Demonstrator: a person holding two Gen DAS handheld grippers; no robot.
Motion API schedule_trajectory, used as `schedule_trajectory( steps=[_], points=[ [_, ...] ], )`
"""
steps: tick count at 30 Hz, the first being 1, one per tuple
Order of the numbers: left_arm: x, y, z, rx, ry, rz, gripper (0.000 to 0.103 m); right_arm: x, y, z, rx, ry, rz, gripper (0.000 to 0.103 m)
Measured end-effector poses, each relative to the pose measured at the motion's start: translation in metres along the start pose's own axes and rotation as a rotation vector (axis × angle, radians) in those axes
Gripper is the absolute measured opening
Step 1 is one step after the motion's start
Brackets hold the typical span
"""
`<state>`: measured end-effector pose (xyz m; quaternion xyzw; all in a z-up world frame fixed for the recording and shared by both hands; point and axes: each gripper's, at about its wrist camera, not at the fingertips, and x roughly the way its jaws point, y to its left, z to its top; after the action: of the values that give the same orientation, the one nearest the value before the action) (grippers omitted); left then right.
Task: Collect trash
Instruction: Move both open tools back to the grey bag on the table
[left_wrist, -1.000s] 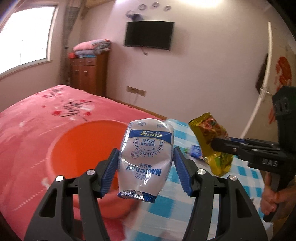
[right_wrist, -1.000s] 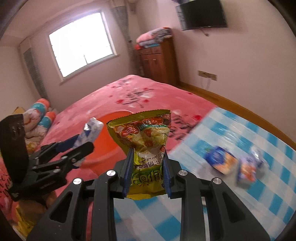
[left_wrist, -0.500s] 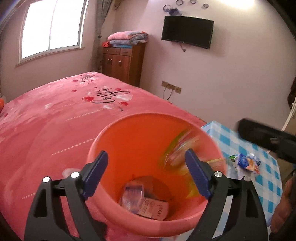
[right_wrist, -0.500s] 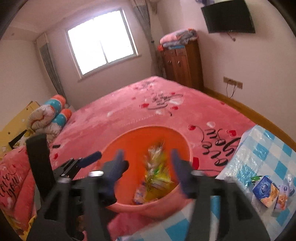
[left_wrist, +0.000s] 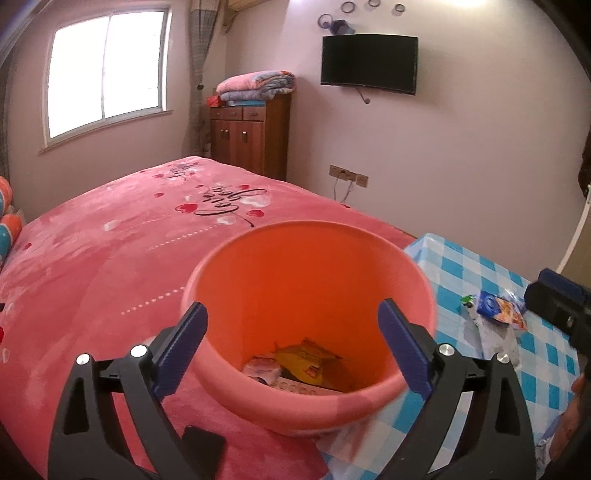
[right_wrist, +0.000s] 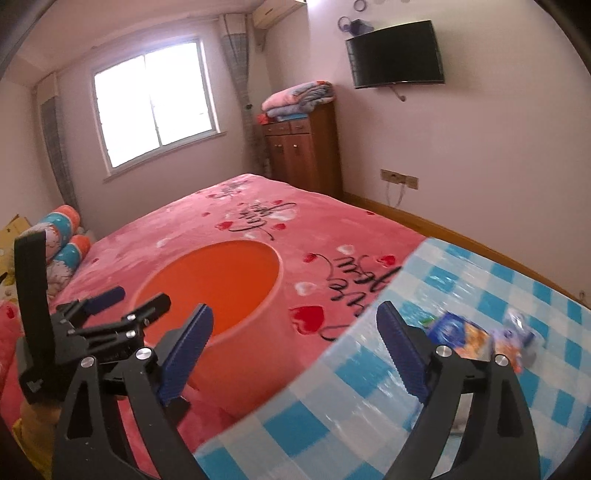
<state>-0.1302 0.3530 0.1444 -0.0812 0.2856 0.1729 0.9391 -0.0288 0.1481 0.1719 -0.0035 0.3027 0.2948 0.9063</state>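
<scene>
Your left gripper (left_wrist: 291, 347) hangs over the mouth of the orange basin (left_wrist: 310, 404), jaws spread wide with nothing between them. Your right gripper (right_wrist: 295, 347) is just as wide and just as empty, and it faces the seam where the pink bedspread (right_wrist: 258, 221) meets the blue checked cloth (right_wrist: 369, 406).

The basin sits on the bedspread at the cloth's near edge. Inside it lie a yellow snack bag (left_wrist: 306, 360) and a pale wrapper (left_wrist: 262, 369), so those pieces look done. The trash left to collect is the small cluster of packets (right_wrist: 476, 339) on the checked cloth, toward its right edge: a blue-and-orange packet with a crumpled clear one just beside it.

The risks from here:
- The packets touch each other, so a careless pinch could take one and drag or flick the other off the cloth's edge.
- The basin rests on soft bedding, so a knock from either gripper could tip it and spill what's inside.
- The cloth may bunch up under your jaws, so come down on the packet itself.
</scene>
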Motion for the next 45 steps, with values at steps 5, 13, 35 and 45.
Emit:
schedule_trajectory(
  steps=[5,13,35,45],
  points=[
    [-0.002,-0.020,-0.007,0.013,0.026,-0.038,0.095,-0.017,-0.013,-0.017,0.020,0.010,-0.046,0.090],
    [-0.009,-0.052,-0.016,0.066,0.043,-0.082,0.095,-0.045,-0.038,-0.037,0.063,0.007,-0.111,0.090],
    [-0.023,-0.128,-0.036,0.216,0.054,-0.148,0.095,-0.095,-0.085,-0.069,0.153,-0.027,-0.220,0.090],
    [-0.029,-0.164,-0.047,0.275,0.062,-0.185,0.095,-0.118,-0.111,-0.087,0.204,-0.025,-0.270,0.090]
  ],
)
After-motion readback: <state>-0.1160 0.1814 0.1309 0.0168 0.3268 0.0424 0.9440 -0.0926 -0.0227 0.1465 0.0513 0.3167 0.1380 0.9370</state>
